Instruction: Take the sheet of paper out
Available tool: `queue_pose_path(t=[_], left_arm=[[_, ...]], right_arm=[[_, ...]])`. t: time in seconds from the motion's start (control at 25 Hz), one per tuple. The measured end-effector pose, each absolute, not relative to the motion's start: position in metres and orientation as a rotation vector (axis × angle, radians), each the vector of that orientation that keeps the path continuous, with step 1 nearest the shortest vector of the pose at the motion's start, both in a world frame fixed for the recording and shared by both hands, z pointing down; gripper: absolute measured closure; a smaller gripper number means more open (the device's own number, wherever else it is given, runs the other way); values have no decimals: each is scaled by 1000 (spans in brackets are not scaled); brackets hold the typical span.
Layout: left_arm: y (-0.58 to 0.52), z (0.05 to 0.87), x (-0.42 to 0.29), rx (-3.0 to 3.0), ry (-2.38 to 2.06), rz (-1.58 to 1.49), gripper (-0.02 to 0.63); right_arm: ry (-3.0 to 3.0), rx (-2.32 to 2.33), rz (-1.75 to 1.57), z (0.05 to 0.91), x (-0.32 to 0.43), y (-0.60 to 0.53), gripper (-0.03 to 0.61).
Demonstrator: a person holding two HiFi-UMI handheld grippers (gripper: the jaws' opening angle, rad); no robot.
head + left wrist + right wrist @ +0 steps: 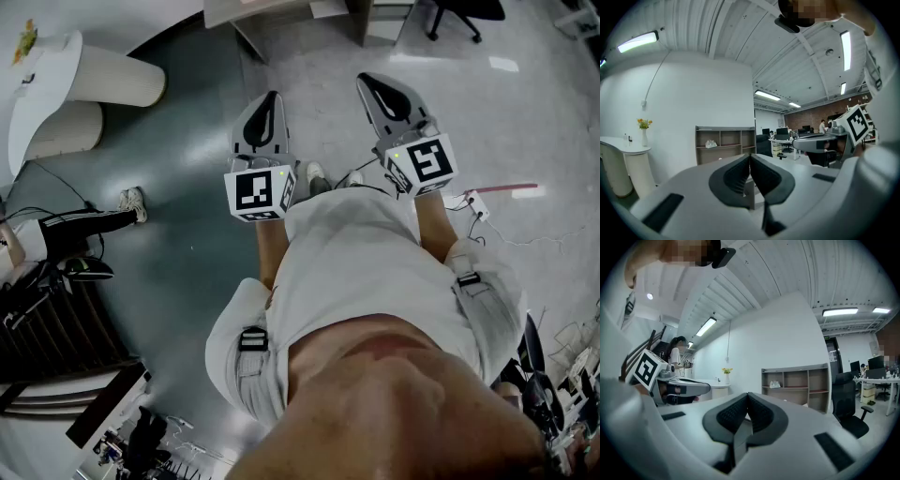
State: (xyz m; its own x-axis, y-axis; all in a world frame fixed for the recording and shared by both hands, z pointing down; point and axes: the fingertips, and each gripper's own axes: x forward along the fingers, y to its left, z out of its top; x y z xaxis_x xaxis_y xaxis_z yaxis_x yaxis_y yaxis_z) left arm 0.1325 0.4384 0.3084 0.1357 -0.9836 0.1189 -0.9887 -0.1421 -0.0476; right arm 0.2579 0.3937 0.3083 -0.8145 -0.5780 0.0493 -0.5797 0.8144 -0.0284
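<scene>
No sheet of paper shows in any view. In the head view my left gripper (273,97) and right gripper (369,82) are held side by side in front of the person's body, above the grey floor, pointing forward. The left gripper view has its dark jaws (750,158) pressed together with nothing between them. My right gripper (748,397) is likewise shut and empty. Each gripper view catches the other gripper at its edge: the right gripper (820,140) and the left gripper (682,386).
A low open shelf unit (725,143) (794,383) stands against the white wall ahead. A white curved counter (52,84) with a flower vase (644,131) is at the left. An office chair (853,401), desks, a floor power strip (474,202) and another person's leg (94,221) lie around.
</scene>
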Motion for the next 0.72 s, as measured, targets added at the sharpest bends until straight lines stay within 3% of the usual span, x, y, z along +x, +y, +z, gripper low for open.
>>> queue_pose_path(t=[0.72], left_arm=[[458, 305, 164, 2329, -2051, 227, 591]], right_arm=[[-2985, 980, 124, 311, 286, 406, 558]])
